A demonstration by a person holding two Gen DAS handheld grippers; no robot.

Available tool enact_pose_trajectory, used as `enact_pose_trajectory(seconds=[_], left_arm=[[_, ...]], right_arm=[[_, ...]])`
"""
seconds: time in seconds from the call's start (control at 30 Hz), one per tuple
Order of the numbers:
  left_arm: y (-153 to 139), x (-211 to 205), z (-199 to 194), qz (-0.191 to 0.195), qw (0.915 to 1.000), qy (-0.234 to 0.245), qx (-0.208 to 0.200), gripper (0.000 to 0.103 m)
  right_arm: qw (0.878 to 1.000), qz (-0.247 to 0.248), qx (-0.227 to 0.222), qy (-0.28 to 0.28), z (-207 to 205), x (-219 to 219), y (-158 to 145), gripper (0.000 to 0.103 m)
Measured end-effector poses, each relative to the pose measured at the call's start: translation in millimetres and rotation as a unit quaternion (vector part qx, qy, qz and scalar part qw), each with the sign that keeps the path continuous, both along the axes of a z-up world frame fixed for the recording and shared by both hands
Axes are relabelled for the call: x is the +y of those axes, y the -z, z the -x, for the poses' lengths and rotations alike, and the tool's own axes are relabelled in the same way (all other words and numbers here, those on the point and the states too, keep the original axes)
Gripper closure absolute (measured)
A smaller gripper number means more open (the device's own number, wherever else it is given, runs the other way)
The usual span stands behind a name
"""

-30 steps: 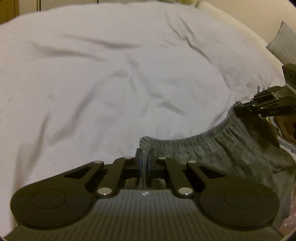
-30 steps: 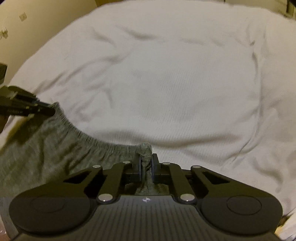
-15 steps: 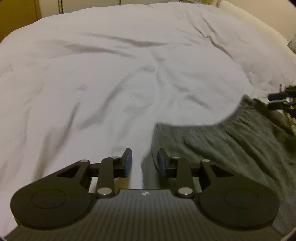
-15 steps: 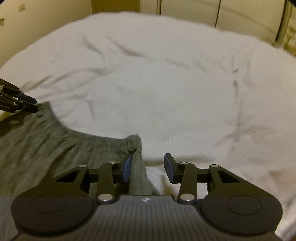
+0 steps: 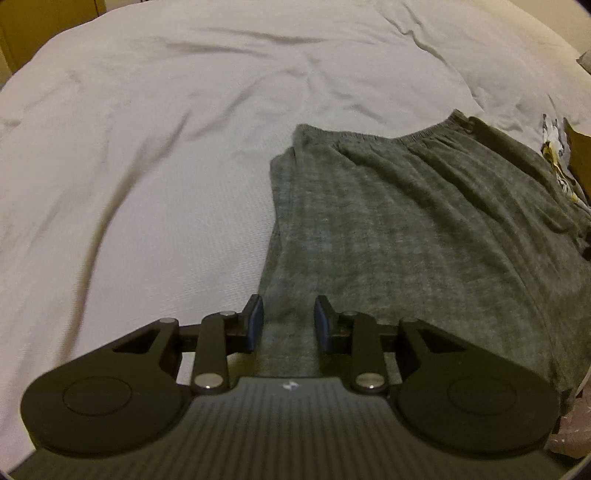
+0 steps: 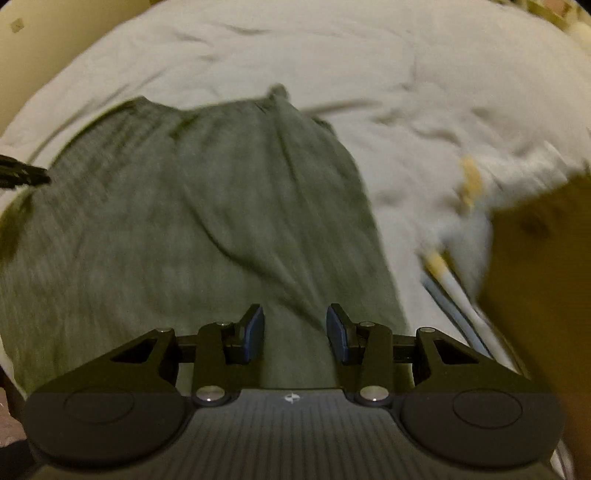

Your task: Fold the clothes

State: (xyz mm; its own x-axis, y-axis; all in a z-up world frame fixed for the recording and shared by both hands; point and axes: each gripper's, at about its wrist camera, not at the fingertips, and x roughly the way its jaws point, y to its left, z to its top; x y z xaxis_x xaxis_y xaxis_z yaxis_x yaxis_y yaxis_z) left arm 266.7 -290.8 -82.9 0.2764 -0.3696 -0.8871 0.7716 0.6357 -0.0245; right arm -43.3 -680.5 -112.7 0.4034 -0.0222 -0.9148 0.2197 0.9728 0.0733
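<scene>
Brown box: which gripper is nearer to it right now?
Right. The right gripper is over the garment's right side, with the box just to its right. The left gripper is at the garment's left edge, the whole garment between it and the box.

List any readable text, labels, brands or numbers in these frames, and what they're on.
No readable words or numbers.
Small white emblem on the left gripper body: a logo mark, no letters.
Same emblem on the right gripper body: no letters.
Yellow-and-white printed fabric beside the grey knit shorts: a graphic, too small to read.
Small plate on the wall: blurred.
</scene>
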Motion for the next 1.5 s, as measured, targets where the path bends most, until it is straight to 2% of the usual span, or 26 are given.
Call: enact_pose_trajectory(seconds=[0.17,0.3,0.37,0.5,0.63,0.73,0.83,1.03,1.1,1.2,1.3,1.33,1.37,1.4,1.5], left_arm=[[-28.5,-8.5,18.4,0.016,0.9993,0.034,-0.010,0.074],[-43.4,-25.7,33.7,0.029,0.9961,0.083,0.002,0.073],[-49.5,-38.1,41.0,0.033,0.9923,0.119,0.003,0.069],[-61.0,-67.9,53.1,0.035,0.9770,0.211,0.000,0.063],[-69.9,-107.2,57.3,0.030,0.9504,0.308,-0.027,0.057],[-70.8,-143.2,54.8,0.023,0.9258,0.375,-0.045,0.056],[-63.2,-185.8,47.5,0.010,0.8976,0.436,-0.068,0.056],[-31.1,-279.1,33.1,-0.021,0.8265,0.551,-0.113,0.057],[-14.5,-308.4,30.3,-0.041,0.8078,0.577,-0.113,0.059],[10.3,-337.8,32.5,-0.079,0.7613,0.630,-0.130,0.063],[32.5,-352.9,41.7,-0.111,0.7079,0.681,-0.151,0.064],[37.8,-356.9,43.9,-0.118,0.6953,0.693,-0.152,0.069],[43.2,-361.0,46.1,-0.125,0.6826,0.704,-0.153,0.080],[48.4,-364.4,47.8,-0.134,0.6717,0.713,-0.151,0.087],[56.4,-368.9,50.5,-0.148,0.6518,0.730,-0.145,0.092]], right_arm=[[0.999,0.018,-0.001,0.036,29.5,-5.2,-37.9,0.061],[0.997,0.022,-0.010,0.077,49.5,-3.8,-66.9,0.058],[0.995,0.021,-0.011,0.095,56.6,-1.9,-75.2,0.058],[0.991,0.021,-0.017,0.128,69.9,4.5,-88.2,0.058],[0.989,0.021,-0.020,0.148,78.0,1.7,-89.9,0.058],[0.986,0.015,-0.017,0.163,80.3,-4.4,-80.8,0.058],[0.986,0.006,-0.014,0.168,79.4,-12.6,-64.3,0.058],[0.988,-0.004,-0.002,0.155,71.9,-23.0,-32.2,0.058],[0.989,-0.005,-0.001,0.149,70.0,-25.4,-27.2,0.058],[0.989,-0.011,-0.003,0.151,68.7,-32.4,-22.2,0.058],[0.989,-0.017,-0.004,0.149,66.9,-38.2,-18.0,0.058],[0.989,-0.018,-0.004,0.145,65.9,-39.2,-16.3,0.058],[0.990,-0.020,-0.004,0.142,64.8,-40.0,-14.1,0.058],[0.990,-0.023,-0.003,0.139,63.9,-40.7,-11.5,0.058],[0.988,-0.047,-0.006,0.148,63.7,-45.8,-1.6,0.058]])
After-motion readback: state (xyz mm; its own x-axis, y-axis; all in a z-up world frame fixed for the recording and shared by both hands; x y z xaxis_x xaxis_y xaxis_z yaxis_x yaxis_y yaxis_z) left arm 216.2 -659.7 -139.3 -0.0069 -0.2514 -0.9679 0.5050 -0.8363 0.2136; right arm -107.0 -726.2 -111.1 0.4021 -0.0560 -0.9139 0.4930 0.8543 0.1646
